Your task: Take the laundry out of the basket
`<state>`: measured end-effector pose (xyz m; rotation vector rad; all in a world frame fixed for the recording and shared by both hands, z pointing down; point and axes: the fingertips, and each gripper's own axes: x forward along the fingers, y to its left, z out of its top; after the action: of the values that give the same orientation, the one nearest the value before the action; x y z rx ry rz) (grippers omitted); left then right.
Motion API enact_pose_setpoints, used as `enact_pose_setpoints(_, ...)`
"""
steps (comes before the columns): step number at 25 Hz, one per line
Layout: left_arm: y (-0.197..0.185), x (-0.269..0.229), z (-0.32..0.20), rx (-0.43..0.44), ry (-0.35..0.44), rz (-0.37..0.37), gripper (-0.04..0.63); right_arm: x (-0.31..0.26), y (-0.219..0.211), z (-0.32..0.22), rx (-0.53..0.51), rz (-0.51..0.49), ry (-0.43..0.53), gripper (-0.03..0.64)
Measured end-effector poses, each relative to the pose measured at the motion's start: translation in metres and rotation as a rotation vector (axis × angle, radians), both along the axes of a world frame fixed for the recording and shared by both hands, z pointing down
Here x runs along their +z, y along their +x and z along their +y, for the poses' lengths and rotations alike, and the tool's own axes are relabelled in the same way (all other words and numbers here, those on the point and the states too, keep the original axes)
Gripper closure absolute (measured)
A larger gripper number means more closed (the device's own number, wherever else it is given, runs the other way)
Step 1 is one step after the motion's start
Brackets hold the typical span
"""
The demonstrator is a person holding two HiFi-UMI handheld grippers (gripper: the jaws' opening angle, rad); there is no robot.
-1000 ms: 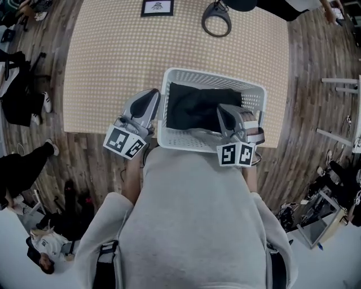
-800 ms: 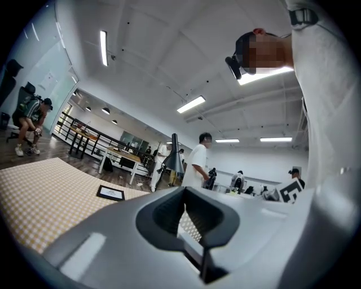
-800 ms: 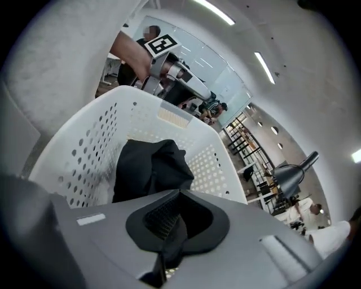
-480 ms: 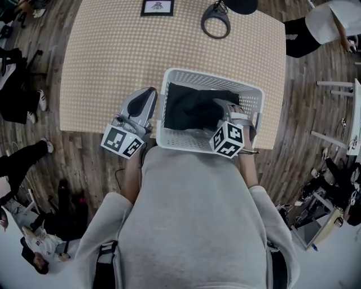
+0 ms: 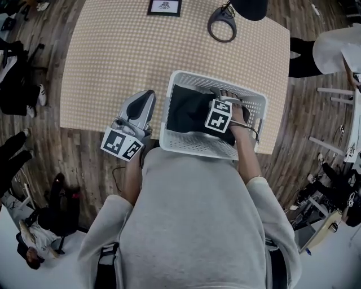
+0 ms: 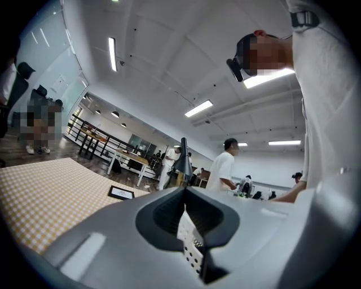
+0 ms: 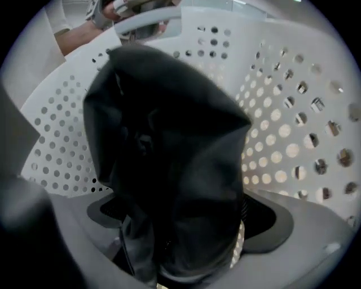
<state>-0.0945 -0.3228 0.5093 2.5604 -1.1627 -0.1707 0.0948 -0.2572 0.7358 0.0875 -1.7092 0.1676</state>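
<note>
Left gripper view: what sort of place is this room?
Probably a large shared workshop or lab hall: long ceiling strip lights, light-topped work tables, and several people standing about, like the person in a white shirt.

A framed card (image 5: 164,6) and a black ring (image 5: 211,27) lie on the dotted table (image 5: 113,62).

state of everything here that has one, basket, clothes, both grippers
basket, upright on the table, dark garment inside
dark garment, crumpled in the basket, not taken out yet
right gripper, down in the basket, jaws opening, garment between them
left gripper, outside the basket at its left, jaws together, empty
</note>
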Motion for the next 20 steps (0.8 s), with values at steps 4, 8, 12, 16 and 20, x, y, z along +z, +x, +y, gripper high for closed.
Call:
enact_pose_setpoints(4,-0.007,0.001,0.001,-0.015,-0.004,0.002,0.586,0.042,0.002,0.012,-0.036,0.046,-0.129,0.018)
enact_pose_setpoints(8,-0.019,0.002,0.002,-0.042,-0.011,0.006,0.586,0.062,0.002,0.017,-0.063,0.083,-0.143,0.017)
enact_pose_setpoints(12,-0.025,0.005,-0.001,-0.054,-0.019,0.012,0.586,0.065,0.000,0.019,-0.053,0.110,-0.087,0.018)
enact_pose_setpoints(16,-0.021,0.003,-0.003,-0.047,-0.010,0.018,0.586,0.061,-0.001,0.021,-0.055,0.125,-0.089,0.070)
enact_pose_setpoints(20,-0.019,0.002,-0.002,-0.043,-0.007,0.025,0.586,0.050,-0.005,0.042,-0.099,0.127,-0.150,0.352)
